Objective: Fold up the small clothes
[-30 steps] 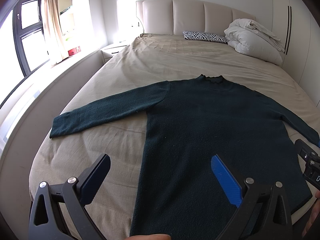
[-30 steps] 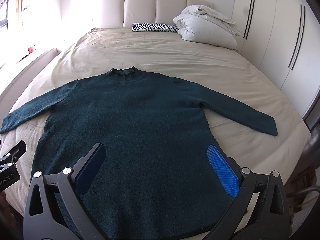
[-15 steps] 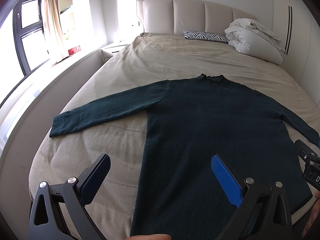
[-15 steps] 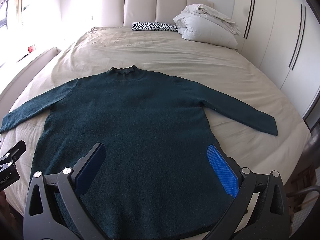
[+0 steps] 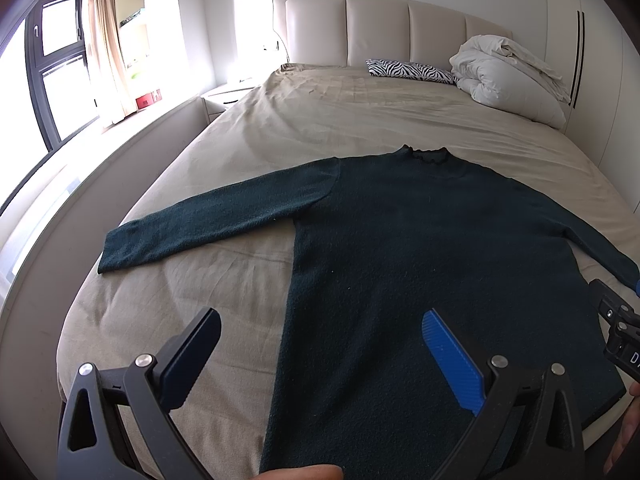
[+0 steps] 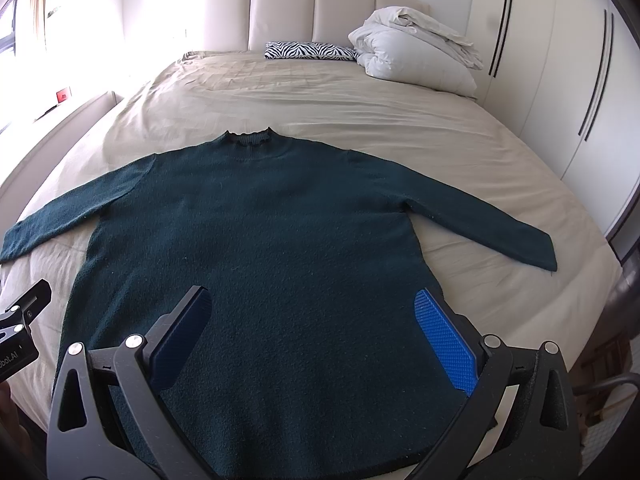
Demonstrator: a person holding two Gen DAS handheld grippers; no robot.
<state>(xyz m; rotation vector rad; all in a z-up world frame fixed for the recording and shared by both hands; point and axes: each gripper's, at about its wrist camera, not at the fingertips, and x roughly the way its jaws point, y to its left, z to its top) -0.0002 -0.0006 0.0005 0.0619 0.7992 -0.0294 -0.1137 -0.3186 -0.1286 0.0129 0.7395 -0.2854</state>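
The sweater [image 6: 256, 240] is a matt, fuzzy knit cloth in dark green, lying on a bed sheet [image 6: 360, 120] of beige woven cloth creased with fine wrinkles. The headboard [image 5: 376, 28] looks like smooth padded leather with a faint sheen, and the duvet [image 6: 412, 56] is soft white cloth. The left gripper [image 5: 320, 352] and right gripper [image 6: 312, 332] have matt black plastic frames, shiny metal bolts and ribbed blue pads [image 6: 446, 340].

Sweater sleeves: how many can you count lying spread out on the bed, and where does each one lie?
2. The left sleeve stretches toward the window side of the bed; the right sleeve reaches toward the wardrobe side. Both belong to one sweater, lying flat.
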